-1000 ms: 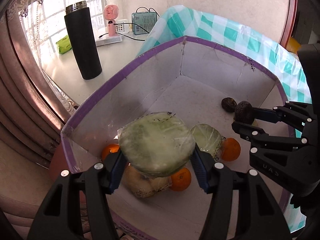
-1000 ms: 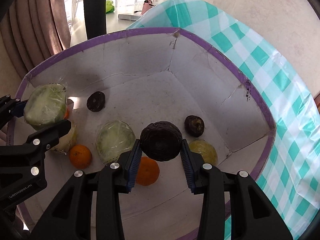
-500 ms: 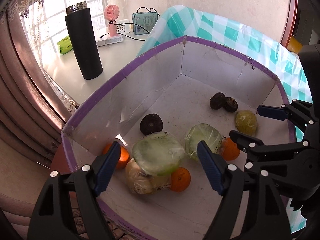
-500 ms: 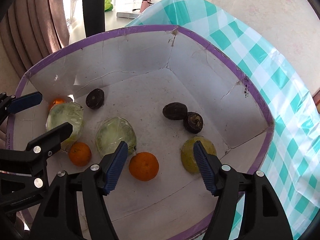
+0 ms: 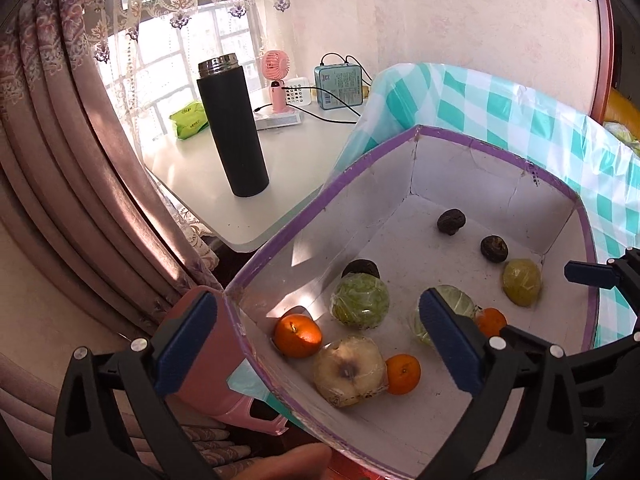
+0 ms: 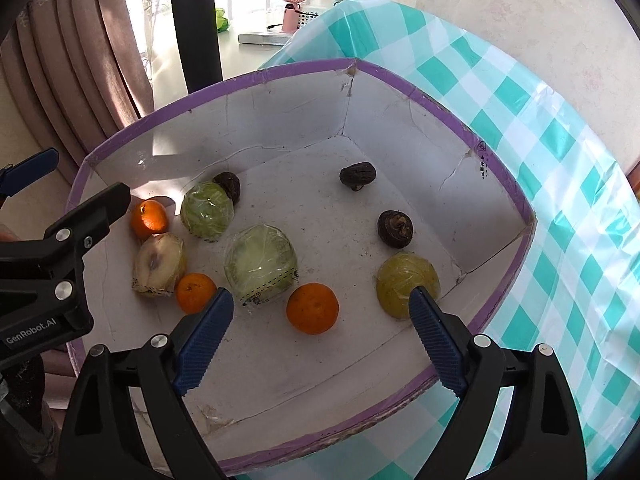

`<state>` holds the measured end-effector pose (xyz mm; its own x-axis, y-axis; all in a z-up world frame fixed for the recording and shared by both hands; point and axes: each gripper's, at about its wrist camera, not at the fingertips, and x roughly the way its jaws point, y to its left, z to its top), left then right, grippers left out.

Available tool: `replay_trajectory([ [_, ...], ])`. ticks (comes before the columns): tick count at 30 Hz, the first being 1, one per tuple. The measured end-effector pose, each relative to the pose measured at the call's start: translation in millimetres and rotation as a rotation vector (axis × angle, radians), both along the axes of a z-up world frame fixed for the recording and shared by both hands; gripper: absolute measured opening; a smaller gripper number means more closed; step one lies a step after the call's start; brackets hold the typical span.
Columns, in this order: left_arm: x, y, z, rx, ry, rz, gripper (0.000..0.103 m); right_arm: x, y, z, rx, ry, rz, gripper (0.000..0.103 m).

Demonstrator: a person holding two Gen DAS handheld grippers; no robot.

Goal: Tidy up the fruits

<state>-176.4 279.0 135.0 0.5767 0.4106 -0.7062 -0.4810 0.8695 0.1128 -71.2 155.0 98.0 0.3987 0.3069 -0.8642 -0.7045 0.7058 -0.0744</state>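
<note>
A white box with a purple rim (image 5: 328,196) (image 6: 280,70) holds the fruit. Inside lie two wrapped green fruits (image 6: 207,210) (image 6: 261,263), a wrapped pale apple (image 6: 159,264), a wrapped yellow-green fruit (image 6: 406,283), three oranges (image 6: 312,308) (image 6: 195,292) (image 6: 149,218) and three dark brown fruits (image 6: 358,175) (image 6: 395,229) (image 6: 228,185). My left gripper (image 5: 316,344) is open and empty above the box's near-left corner. My right gripper (image 6: 320,332) is open and empty above the box's near side.
The box sits on a teal checked cloth (image 6: 560,140). A white table (image 5: 240,168) behind carries a tall black flask (image 5: 234,124), a pink fan (image 5: 276,76), a teal box with cables (image 5: 338,86) and a green packet (image 5: 188,118). Curtains (image 5: 80,160) hang at left.
Both grippers opened and pulled back up from the box. The wrapped green fruit and the dark brown fruit they held now lie inside the box.
</note>
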Motion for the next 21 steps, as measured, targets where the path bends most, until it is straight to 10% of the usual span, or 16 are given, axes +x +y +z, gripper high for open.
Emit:
replay_trajectory([
  [10, -2, 7, 3, -0.203, -0.025, -0.074, 0.101, -19, -4, 6, 0.006, 0.164, -0.081, 0.087],
  [21, 11, -1, -23, -0.200, 0.087, -0.088, 0.101, -41, -6, 6, -0.051, 0.057, -0.112, 0.087],
])
